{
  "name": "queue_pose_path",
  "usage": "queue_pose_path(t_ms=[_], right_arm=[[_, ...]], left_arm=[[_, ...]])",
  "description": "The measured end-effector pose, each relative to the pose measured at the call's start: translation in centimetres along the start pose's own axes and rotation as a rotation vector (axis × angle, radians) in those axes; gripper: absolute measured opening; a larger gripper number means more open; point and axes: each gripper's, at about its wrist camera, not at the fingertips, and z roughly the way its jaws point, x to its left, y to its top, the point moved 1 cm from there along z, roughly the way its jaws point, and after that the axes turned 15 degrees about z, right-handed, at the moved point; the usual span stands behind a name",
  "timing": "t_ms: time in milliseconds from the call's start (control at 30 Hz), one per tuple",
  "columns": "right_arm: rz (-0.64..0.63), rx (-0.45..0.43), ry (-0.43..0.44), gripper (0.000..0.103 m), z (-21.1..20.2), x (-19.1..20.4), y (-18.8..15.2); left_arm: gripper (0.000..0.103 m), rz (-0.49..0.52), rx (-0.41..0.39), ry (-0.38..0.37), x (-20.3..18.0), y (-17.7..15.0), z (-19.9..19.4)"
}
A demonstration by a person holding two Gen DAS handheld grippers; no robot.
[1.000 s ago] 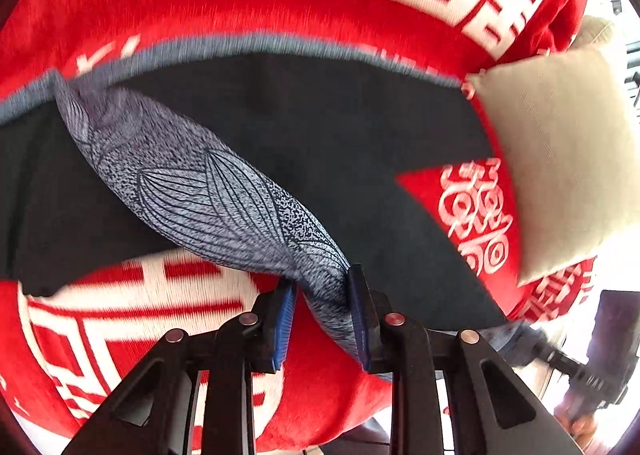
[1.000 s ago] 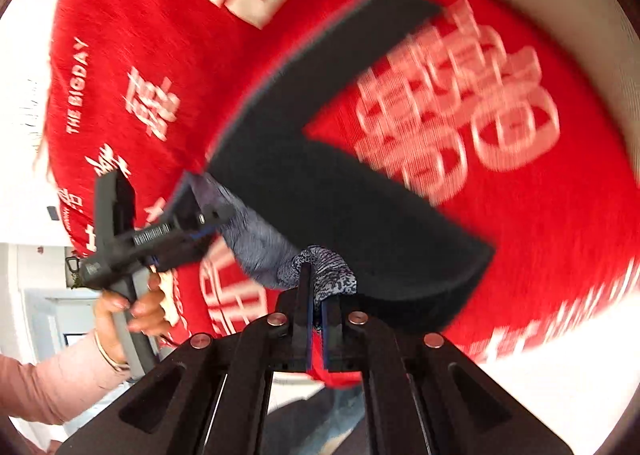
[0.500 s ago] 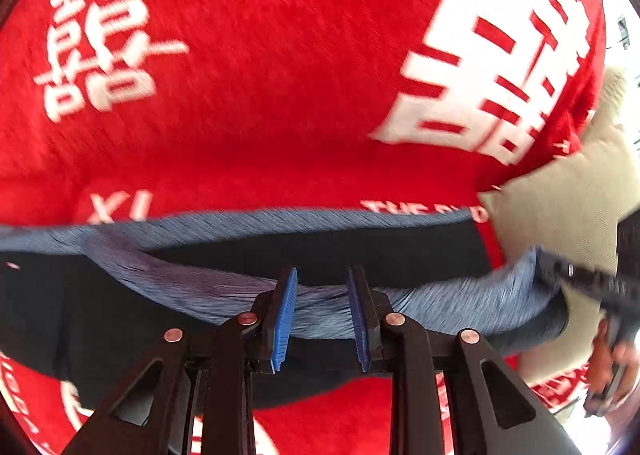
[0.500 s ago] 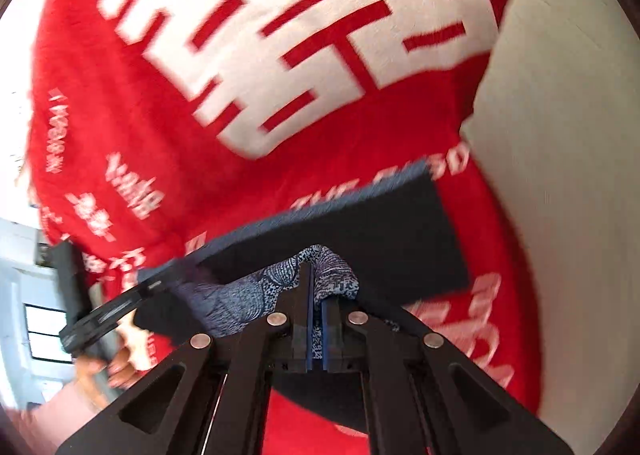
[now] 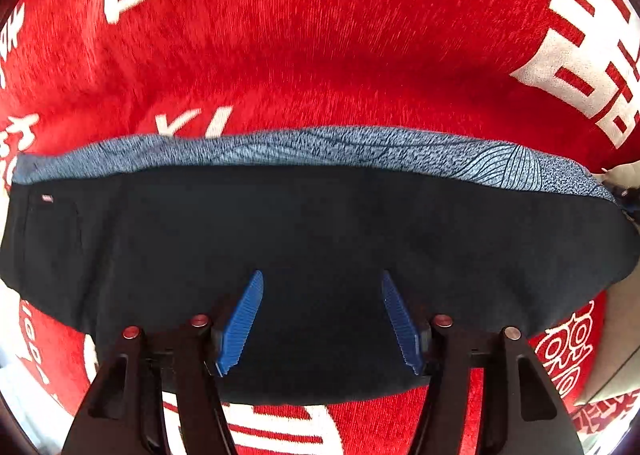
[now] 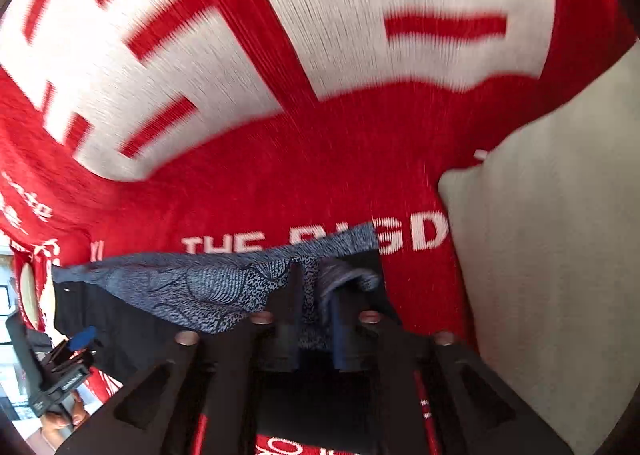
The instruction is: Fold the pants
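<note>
The pants (image 5: 320, 239) lie flat on a red blanket (image 5: 320, 55), folded into a wide dark band whose far long edge is a strip of blue-grey fabric with a fine leaf-line print; that printed strip runs the whole width of the left wrist view. The near edge curves down just past the left gripper (image 5: 322, 319), and red blanket shows beyond every side of the garment: a broad stretch past the far edge, narrower patches at the near corners. A small pale tag sits near the left end of the dark cloth. At the right end a beige cushion (image 6: 552, 255) lies close beside the pants, bounding the room there; in the right wrist view it fills the right side, touching the blanket. The left gripper points down over the dark cloth with its blue pads (image 5: 240, 325) standing wide and still spreading, nothing between them but the flat fabric beneath. The right gripper (image 6: 316, 295) is at the corner of the printed strip, its jaws parting narrowly, with a bunch of the printed cloth standing between them; whether the pads press on it is hard to tell through the blur. White lettering and large white characters mark the blanket.
</note>
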Motion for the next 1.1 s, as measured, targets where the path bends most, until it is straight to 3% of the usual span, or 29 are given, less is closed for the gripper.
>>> queue_pose_path(t_ms=[33,67,133,200,233,267,367,467,533,600,700,800,900,933,967,1100], right_arm=[[0.002,-0.014,0.010,0.065,-0.6,0.0,-0.1],[0.005,-0.041,0.005,0.085,-1.4,0.0,-0.4],[0.001,-0.110,-0.018,0.085,-2.8,-0.1,-0.5],[0.019,-0.106,0.013,0.083,-3.6,-0.3,-0.7],[0.028,-0.107,0.011,0.077,-3.7,-0.4,-0.9],[0.031,-0.104,0.005,0.063,-3.8,-0.4,-1.3],[-0.014,-0.064,-0.034,0.044,-2.3,0.1,-2.3],[-0.084,-0.021,-0.095,0.042,0.8,0.8,-3.3],[-0.151,-0.008,-0.194,0.039,3.6,0.5,-3.8],[-0.231,-0.090,-0.205,0.038,3.7,0.9,-4.4],[-0.250,-0.080,-0.255,0.042,3.3,1.8,-5.3],[-0.207,-0.057,-0.204,0.043,2.2,2.2,-6.4],[-0.151,-0.039,-0.151,0.043,1.3,2.7,-8.4],[-0.142,-0.037,-0.145,0.043,1.2,3.0,-9.2],[-0.138,-0.039,-0.145,0.043,1.0,3.6,-10.3],[-0.105,-0.033,-0.101,0.044,0.1,6.0,-13.4]], left_arm=[[0.063,0.006,-0.007,0.005,0.0,0.0,-0.1],[0.063,0.011,-0.011,0.008,-0.1,0.2,-0.2],[0.063,0.018,-0.005,0.008,-0.3,0.8,0.1],[0.063,0.027,-0.004,0.015,-0.7,1.3,0.4],[0.063,0.034,-0.005,0.023,-0.9,1.5,0.8],[0.063,0.036,-0.003,0.027,-1.1,1.6,1.1],[0.063,0.036,0.015,0.040,-1.9,1.5,2.5],[0.073,0.046,-0.002,0.082,-2.3,1.4,3.5],[0.081,0.040,-0.009,0.102,-2.0,1.5,4.0],[0.081,0.024,0.007,0.074,-1.3,1.7,3.8],[0.081,0.007,-0.047,0.129,0.8,2.3,1.9],[0.081,-0.038,-0.064,0.167,4.4,2.8,1.7],[0.082,-0.102,0.006,0.217,9.1,3.0,4.8],[0.097,-0.140,-0.005,0.191,10.8,3.1,5.8],[0.101,-0.181,-0.018,0.187,12.3,3.4,6.2],[0.101,-0.223,-0.035,0.195,16.5,4.4,4.8]])
